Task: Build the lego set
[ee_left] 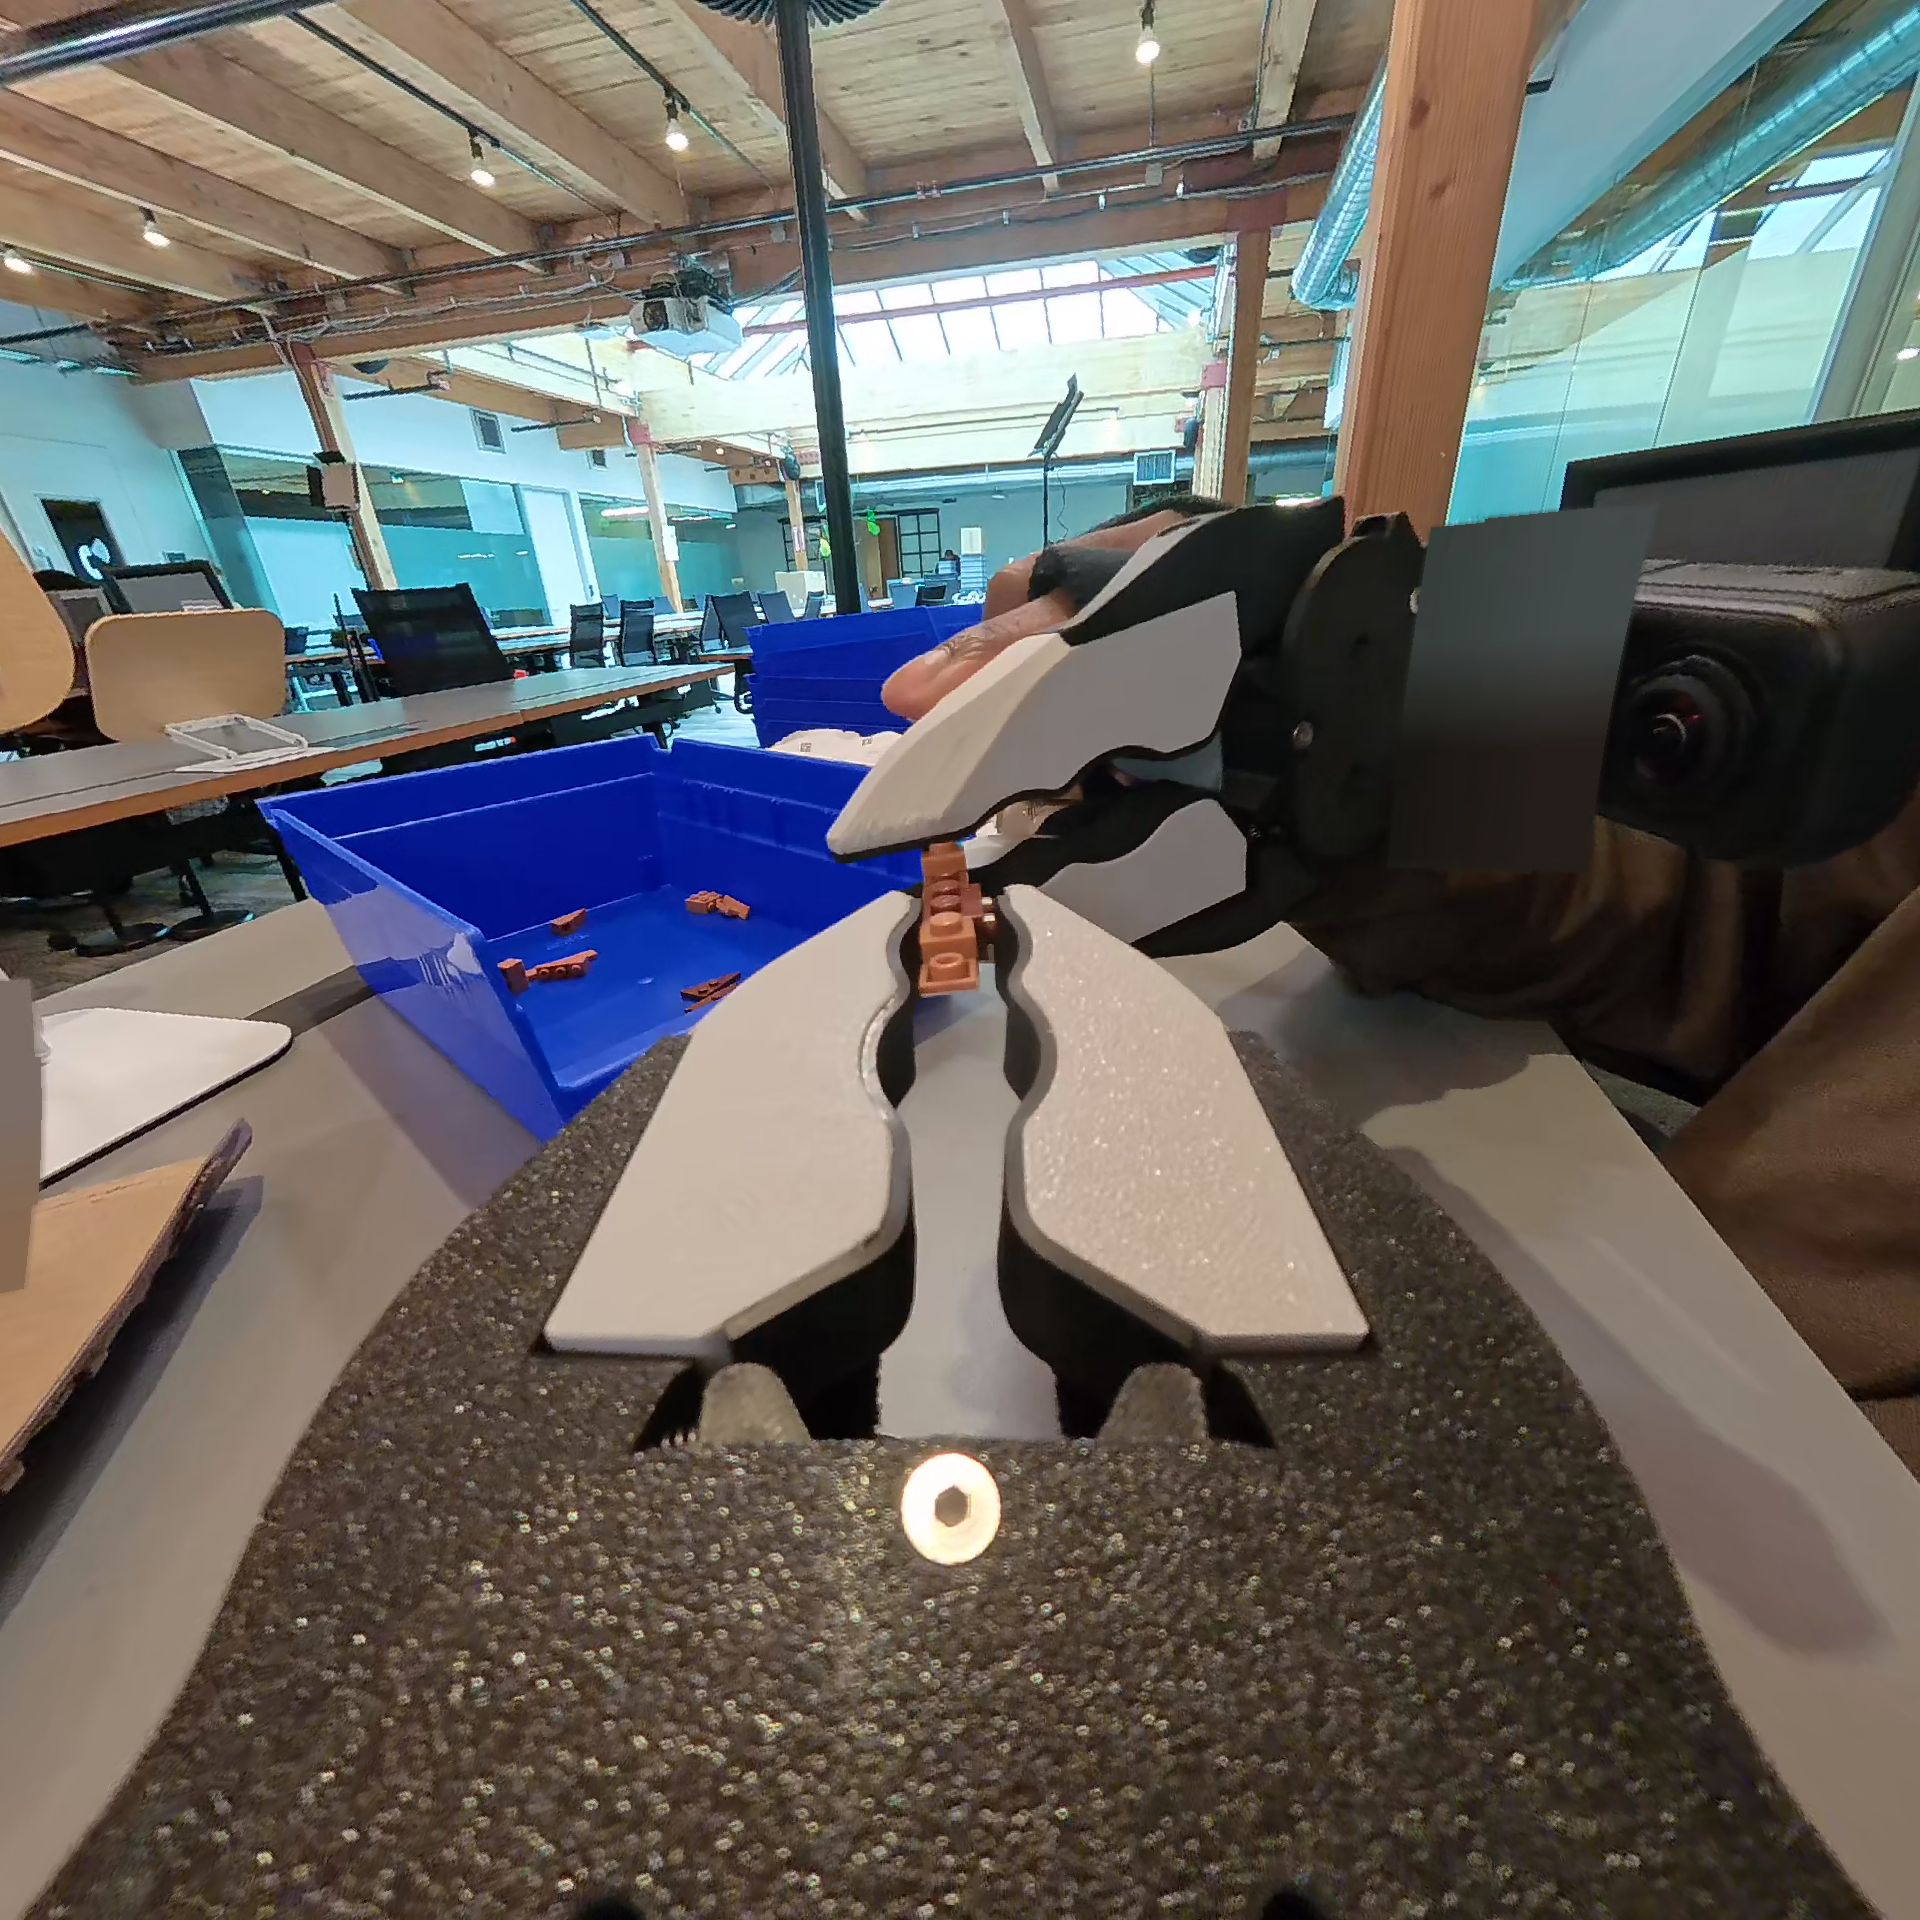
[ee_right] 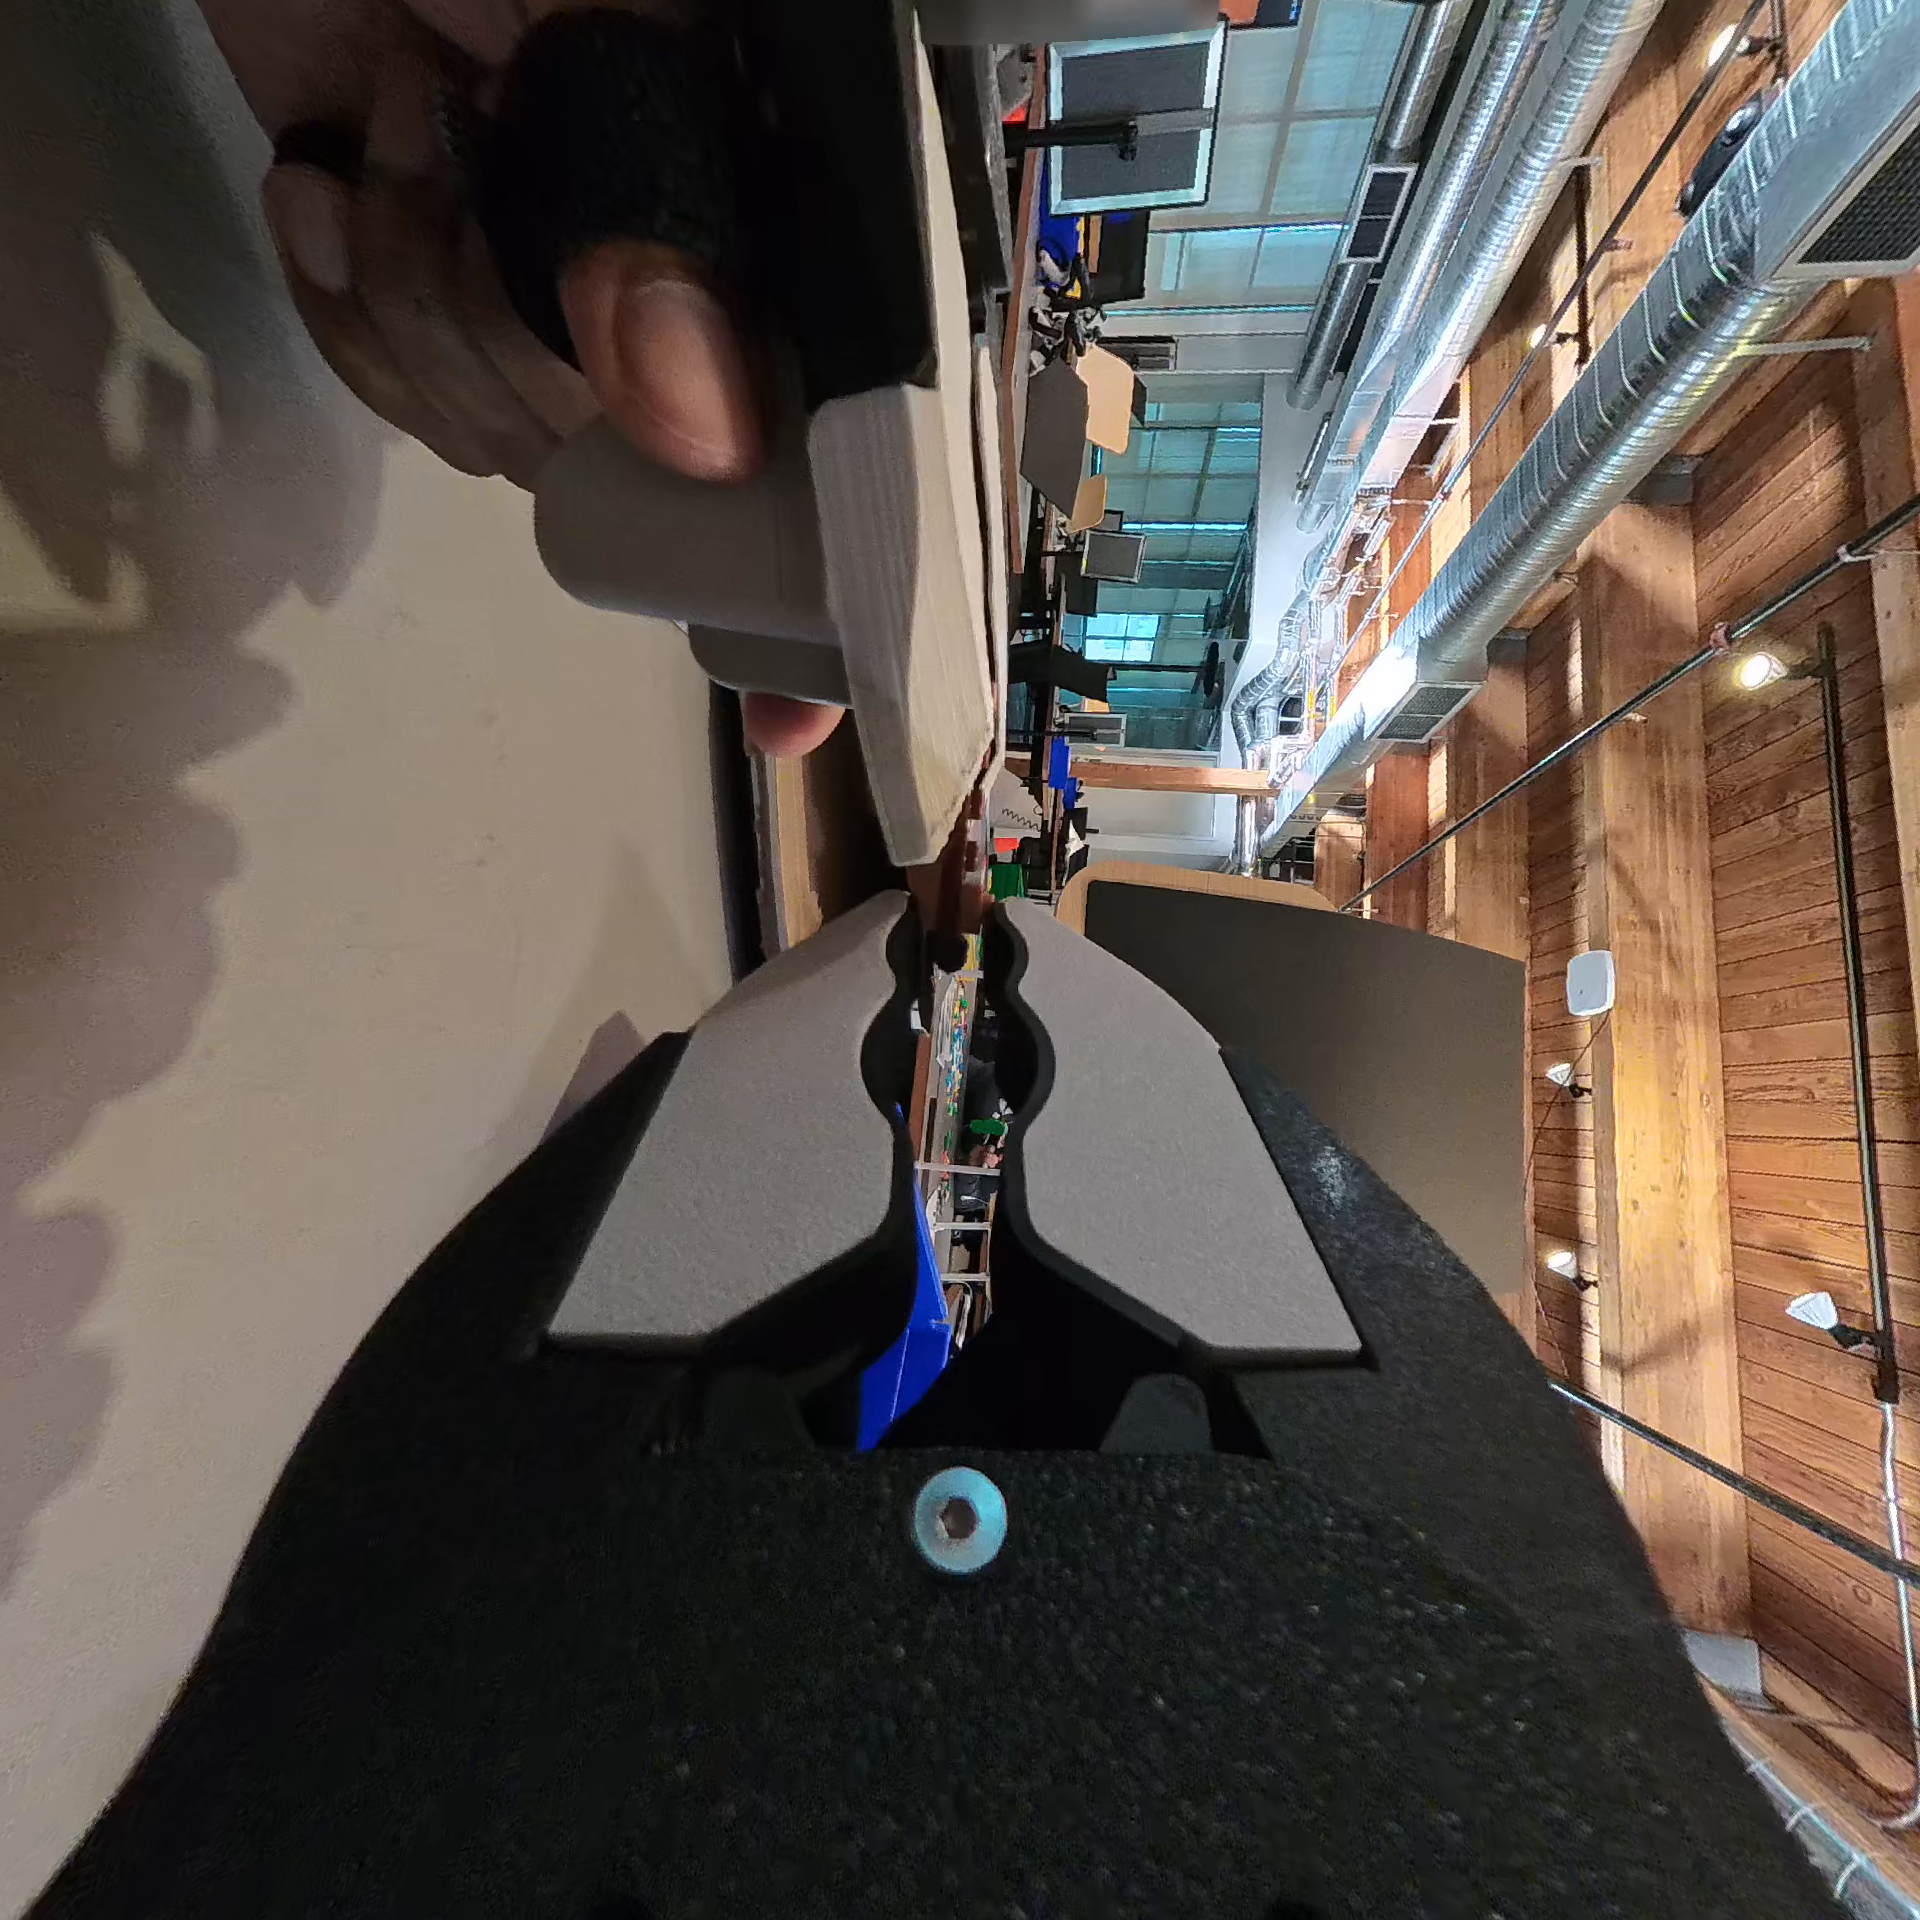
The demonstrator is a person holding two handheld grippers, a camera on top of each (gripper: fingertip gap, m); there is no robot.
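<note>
I have both grippers clamped on one brown brick stack (ee_left: 948,930) — the left gripper (ee_left: 954,925) low on it, the right gripper (ee_left: 961,868) on its top. Just behind stands a blue bin (ee_left: 416,935) with loose brown pieces (ee_left: 551,971), near the grey table's (ee_left: 343,1164) far edge.

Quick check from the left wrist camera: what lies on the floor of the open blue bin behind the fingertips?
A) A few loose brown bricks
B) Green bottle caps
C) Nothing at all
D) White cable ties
A: several small loose brown bricks lie scattered on the floor of the blue bin.
</note>
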